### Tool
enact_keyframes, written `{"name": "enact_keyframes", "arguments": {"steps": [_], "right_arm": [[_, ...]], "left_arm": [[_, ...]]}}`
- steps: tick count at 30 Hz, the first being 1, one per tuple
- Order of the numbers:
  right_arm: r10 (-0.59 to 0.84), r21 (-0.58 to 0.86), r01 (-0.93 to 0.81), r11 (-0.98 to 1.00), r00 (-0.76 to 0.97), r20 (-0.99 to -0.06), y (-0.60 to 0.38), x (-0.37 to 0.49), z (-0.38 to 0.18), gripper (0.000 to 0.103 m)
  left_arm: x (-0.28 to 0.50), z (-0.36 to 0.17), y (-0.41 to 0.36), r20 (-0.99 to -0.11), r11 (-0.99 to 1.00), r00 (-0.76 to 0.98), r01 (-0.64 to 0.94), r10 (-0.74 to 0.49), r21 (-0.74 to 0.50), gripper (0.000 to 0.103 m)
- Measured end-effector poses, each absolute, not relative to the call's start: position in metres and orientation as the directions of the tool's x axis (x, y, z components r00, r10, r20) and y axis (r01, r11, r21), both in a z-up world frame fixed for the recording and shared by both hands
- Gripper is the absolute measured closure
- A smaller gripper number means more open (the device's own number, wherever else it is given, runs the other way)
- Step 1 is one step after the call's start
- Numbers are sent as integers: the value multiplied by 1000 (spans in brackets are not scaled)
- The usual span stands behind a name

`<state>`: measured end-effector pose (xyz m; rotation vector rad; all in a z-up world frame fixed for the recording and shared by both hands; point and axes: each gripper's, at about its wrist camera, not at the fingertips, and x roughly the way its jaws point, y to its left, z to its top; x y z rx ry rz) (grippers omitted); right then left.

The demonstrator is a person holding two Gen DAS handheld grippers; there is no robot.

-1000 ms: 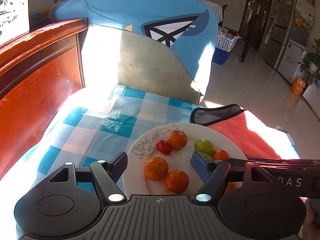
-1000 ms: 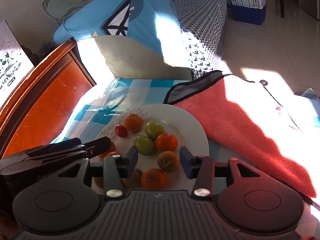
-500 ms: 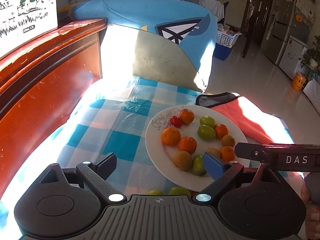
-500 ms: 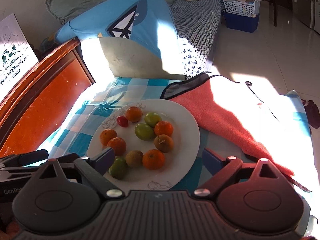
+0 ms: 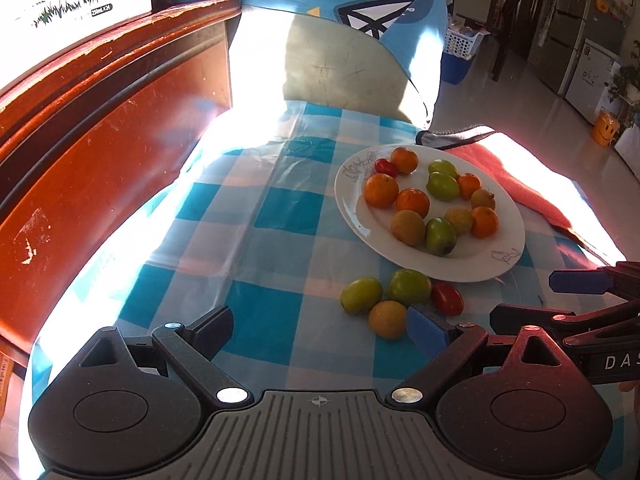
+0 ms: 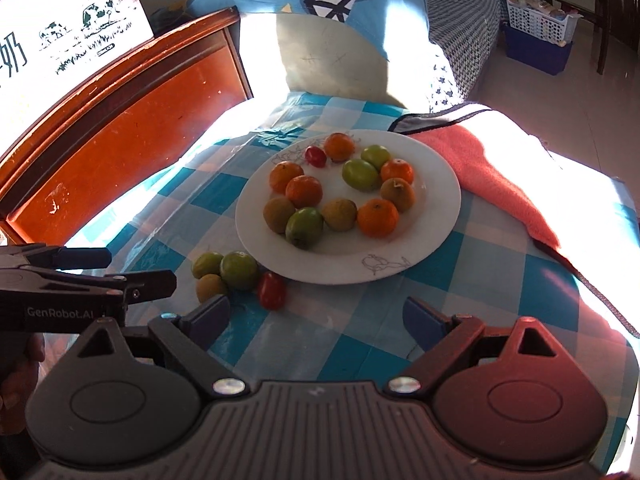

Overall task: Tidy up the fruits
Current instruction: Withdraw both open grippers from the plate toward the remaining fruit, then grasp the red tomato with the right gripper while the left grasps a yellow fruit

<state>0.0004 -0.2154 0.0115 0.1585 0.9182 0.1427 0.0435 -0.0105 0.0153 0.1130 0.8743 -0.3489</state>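
Note:
A white plate (image 6: 434,216) on the blue checked cloth holds several oranges, green fruits, brownish fruits and one red tomato (image 6: 315,156). In front of the plate, loose on the cloth, lie two green fruits (image 6: 239,270), a brownish one (image 6: 211,287) and a second red tomato (image 6: 272,290). My right gripper (image 6: 316,318) hangs open and empty just near of them. In the left wrist view the plate (image 5: 476,258) is at the right. There the loose brownish fruit (image 5: 387,319) lies beside the right finger of my left gripper (image 5: 320,328), which is open and holds nothing.
A red-brown wooden headboard (image 5: 100,128) runs along the left. An orange towel (image 6: 500,172) lies to the right of the plate. A blue cushion (image 6: 360,4) stands behind the cloth. Tiled floor (image 5: 516,112) lies beyond the right edge.
Both grippers have drawn back from the plate and their jaws have widened. The right one no longer brackets a brownish fruit on the plate. The loose fruits have come into view.

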Motion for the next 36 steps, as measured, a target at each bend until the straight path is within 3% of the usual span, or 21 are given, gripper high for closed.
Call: {"name": "enact_keyframes", "arguments": {"steps": [7,11,16,19,27,36], "right_arm": [[237,246,-64,967,575,-783,-212,4,-2,24],[254,260,-73,963,572,-780,-207,7,-9,41],[259,259,-85,962,582,-771,-203,11,-14,48],[270,264,-97,960,585,-765,-199,15,-15,51],[279,268,-109,957,597,-752,-194,22,-18,65],[274,243,-134,961,596,-755,-188,22,-18,83]], "left_arm": [[38,11,-4,-742,919,607,394,-284,-29,11],[35,9,-3,-738,911,614,412,-281,-4,15],[32,6,-7,-746,898,614,438,-259,48,30],[30,3,-11,-754,884,600,465,-268,55,34],[31,-2,-13,-770,885,578,465,-269,39,32],[35,0,-11,-764,891,553,450,-333,-63,32]]}}
